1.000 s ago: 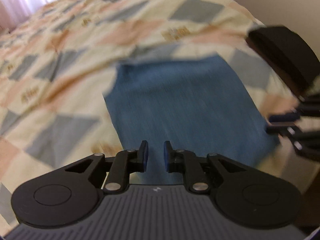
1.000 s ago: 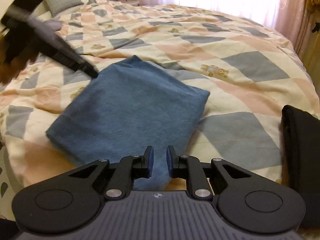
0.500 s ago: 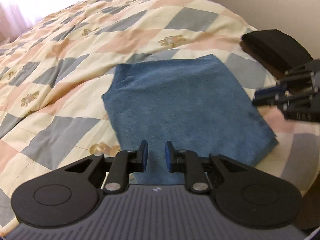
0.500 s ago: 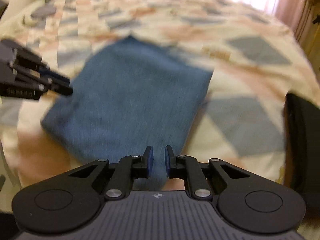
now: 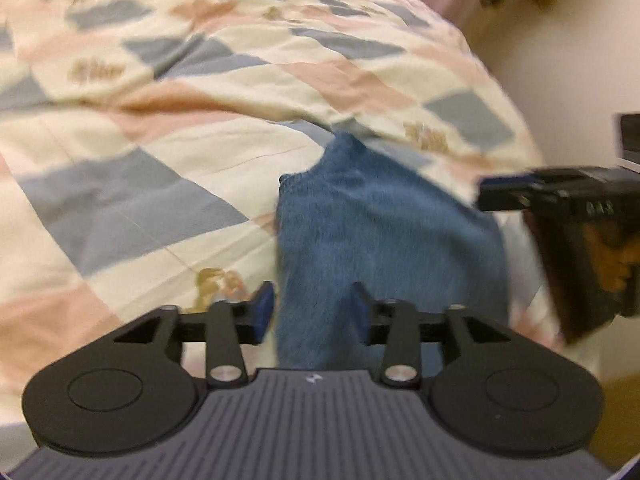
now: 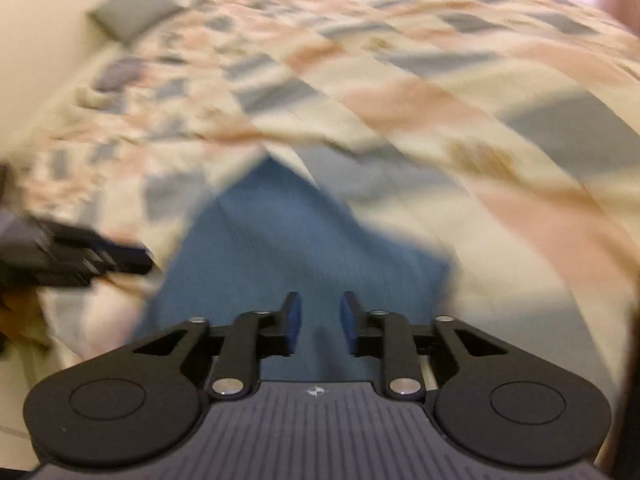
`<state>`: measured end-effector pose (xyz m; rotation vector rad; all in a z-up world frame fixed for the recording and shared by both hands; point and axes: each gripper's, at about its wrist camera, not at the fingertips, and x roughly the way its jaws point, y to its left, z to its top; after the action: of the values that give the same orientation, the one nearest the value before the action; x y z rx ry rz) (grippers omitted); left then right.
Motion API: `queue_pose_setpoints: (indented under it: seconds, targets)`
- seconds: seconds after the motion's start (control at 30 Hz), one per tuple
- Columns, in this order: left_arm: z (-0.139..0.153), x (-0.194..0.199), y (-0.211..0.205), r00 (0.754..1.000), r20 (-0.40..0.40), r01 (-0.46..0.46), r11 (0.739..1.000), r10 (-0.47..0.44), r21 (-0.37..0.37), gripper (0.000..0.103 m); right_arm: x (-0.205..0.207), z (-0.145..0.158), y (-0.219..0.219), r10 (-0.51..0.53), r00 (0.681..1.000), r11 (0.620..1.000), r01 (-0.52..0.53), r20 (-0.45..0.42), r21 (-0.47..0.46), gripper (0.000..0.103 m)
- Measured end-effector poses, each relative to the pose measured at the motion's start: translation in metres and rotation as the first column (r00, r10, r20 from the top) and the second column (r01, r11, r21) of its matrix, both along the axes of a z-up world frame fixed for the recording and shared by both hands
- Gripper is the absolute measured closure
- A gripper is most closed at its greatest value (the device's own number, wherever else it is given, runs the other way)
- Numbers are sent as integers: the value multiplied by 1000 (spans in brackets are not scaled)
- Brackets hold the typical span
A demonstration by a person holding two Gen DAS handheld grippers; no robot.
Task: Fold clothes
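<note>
Across the whole background of both wrist views lies the bed [image 5: 168, 184], covered with a quilt [image 6: 460, 92] of cream, pink and grey diamond patches. At the upper left of the right wrist view a grey pillow [image 6: 132, 12] rests against the pale wall [image 6: 36, 28]. Both views are motion-blurred.

Blue folded cloth [image 5: 384, 236] lies flat on the quilt at the lower centre of each view; a ridge of quilt rises just behind its far corner. Its surface looks soft and napped, with one pointed corner toward the top of the frame.

Left gripper [image 5: 310, 312]: jaws opening, released; the cloth's near left edge appears between the blue pads, not pressed by them. Right gripper [image 6: 318, 322]: jaws opening, released, over the cloth's near end. Each gripper also appears at the side edge of the other's view, beside the cloth.
</note>
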<state>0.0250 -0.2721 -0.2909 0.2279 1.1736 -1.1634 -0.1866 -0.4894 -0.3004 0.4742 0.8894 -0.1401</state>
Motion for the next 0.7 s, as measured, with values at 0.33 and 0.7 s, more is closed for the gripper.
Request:
queue_pose_setpoints:
  seconds: [0.33, 0.7]
  targets:
    - [-37, 18, -17, 980, -174, -104, 993, 94, -50, 54, 204, -42, -57, 513, 858, 829, -483, -39, 281, 41]
    - [-45, 12, -11, 981, -149, -134, 989, 123, -67, 57, 239, -100, -76, 662, 748, 634, -519, -55, 573, 57]
